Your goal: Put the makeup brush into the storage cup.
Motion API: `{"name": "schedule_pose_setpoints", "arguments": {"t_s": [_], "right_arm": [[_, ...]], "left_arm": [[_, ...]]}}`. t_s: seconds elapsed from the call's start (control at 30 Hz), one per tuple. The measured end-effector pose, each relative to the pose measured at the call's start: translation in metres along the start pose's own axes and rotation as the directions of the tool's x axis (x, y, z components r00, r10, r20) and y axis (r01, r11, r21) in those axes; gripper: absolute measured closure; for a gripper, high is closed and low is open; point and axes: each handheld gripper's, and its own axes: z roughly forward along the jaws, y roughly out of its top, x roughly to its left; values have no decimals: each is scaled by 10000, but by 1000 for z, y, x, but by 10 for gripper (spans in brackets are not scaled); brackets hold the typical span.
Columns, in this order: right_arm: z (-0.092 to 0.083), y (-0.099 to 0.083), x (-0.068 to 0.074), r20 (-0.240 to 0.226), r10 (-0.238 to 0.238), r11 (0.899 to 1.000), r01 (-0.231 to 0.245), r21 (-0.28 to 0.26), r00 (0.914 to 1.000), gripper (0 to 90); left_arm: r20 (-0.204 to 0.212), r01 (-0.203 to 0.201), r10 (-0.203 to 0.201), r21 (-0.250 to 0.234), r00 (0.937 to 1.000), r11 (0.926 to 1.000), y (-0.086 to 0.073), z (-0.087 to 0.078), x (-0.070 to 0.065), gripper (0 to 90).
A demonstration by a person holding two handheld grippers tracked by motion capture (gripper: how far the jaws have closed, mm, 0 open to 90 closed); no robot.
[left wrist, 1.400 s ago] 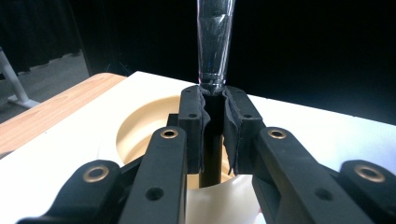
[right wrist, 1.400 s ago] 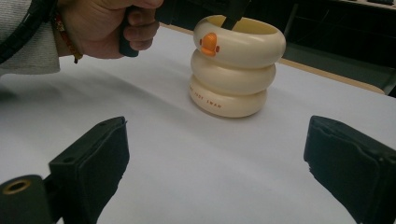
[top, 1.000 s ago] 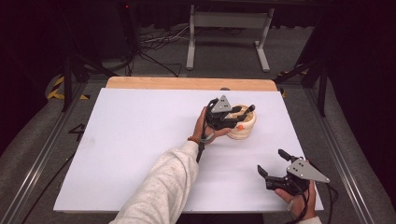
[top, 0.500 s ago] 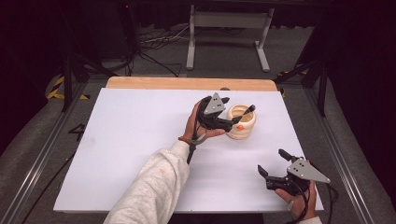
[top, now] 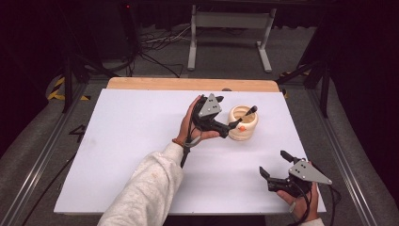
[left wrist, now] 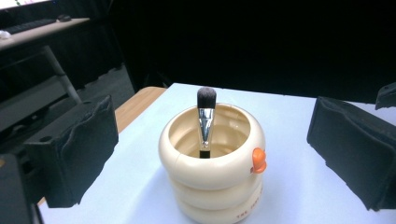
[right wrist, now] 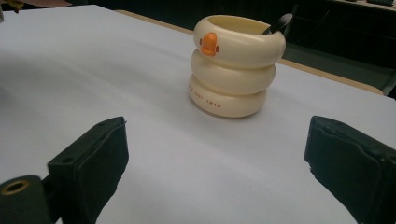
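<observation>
- The left hand-held gripper (top: 235,123) hangs just beside the cream ringed cup (top: 243,123), its jaws released and standing wide; they have just been opening, and nothing sits between the pads.
- Seen from the left gripper view, the cup (left wrist: 212,161) lies straight ahead of that gripper, centred in the gap between the two black pads (left wrist: 74,149) but beyond them, apart from both.
- The makeup brush (left wrist: 205,122) stands inside the cup, bristles up. Its long axis runs nearly upright, leaning against the rim on the side away from the left gripper; in the high view the brush (top: 248,113) tilts up and away from that gripper.
- The right hand-held gripper (top: 277,169) rests near the table's (top: 127,141) front edge, jaws also wide and holding nothing. From it the cup (right wrist: 236,65) lies ahead and well apart, orange beak (right wrist: 209,44) turned towards it.
- The left hand (top: 190,125) is by far the nearer to cup and brush, so any next reach for either likely falls to it; judging by the brush's upright axis, a regrasp would have to come from above or level across the handle.
- Hidden: the brush's lower handle sits below the cup's rim, and the cup's floor cannot be made out. In the right gripper view just the tip of the brush (right wrist: 281,22) peeps over the rim. Small red lettering on the lowest ring is too small to read.
</observation>
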Motion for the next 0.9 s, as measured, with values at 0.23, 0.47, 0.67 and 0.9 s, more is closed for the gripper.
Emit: {"name": "schedule_pose_setpoints", "arguments": {"t_s": [0.23,0.47,0.67,0.9], "right_arm": [[0,0,0,-21,-77,10000,77,3,10000,71],[1,0,1,-43,-87,10000,87,-10,10000,71],[1,0,2,-52,-73,10000,73,-36,10000,71],[1,1,2,-49,-99,9999,99,-51,9999,70]], "left_arm": [[-224,-403,404,28,9989,9992,0,-18,-3,18],[-388,-547,550,78,9977,9985,-1,-31,-4,19],[-353,-725,731,169,9967,9972,-4,-42,-7,23],[-468,-886,896,226,9949,9958,-5,-56,-6,27]]}}
